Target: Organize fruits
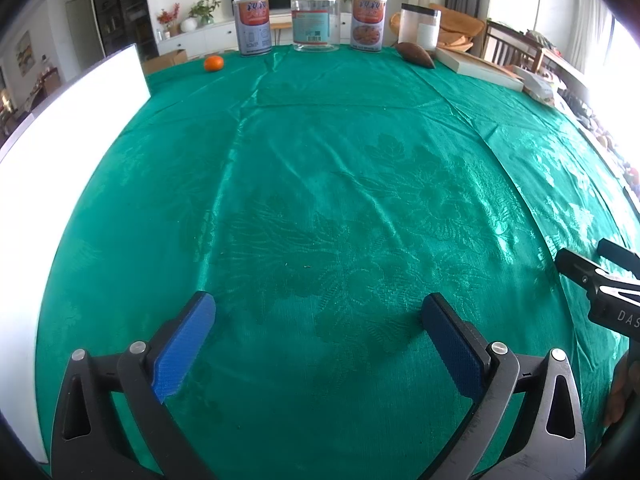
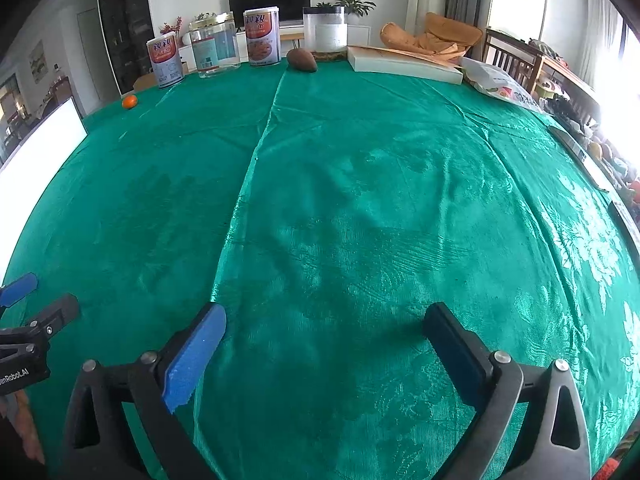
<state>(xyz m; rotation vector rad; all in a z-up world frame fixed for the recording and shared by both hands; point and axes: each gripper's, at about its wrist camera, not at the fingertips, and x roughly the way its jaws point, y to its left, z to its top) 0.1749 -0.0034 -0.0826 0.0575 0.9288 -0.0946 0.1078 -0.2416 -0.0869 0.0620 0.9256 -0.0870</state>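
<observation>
A small orange point(image 1: 213, 63) lies on the green tablecloth point(image 1: 320, 200) at the far left; it also shows in the right wrist view point(image 2: 129, 101). A brown sweet potato point(image 1: 416, 55) lies at the far edge, right of the cans; it also shows in the right wrist view point(image 2: 302, 59). My left gripper point(image 1: 318, 312) is open and empty, low over the near part of the cloth. My right gripper point(image 2: 325, 320) is open and empty, beside the left one. Both are far from the orange and the sweet potato.
Along the far edge stand two printed cans point(image 1: 252, 26) point(image 1: 368, 22), a clear glass jar point(image 1: 315, 20) and a frosted black-lidded jar point(image 1: 420, 26). A flat white box point(image 2: 404, 65) and a printed bag point(image 2: 500, 86) lie far right. A white board point(image 1: 60, 160) stands at the left edge.
</observation>
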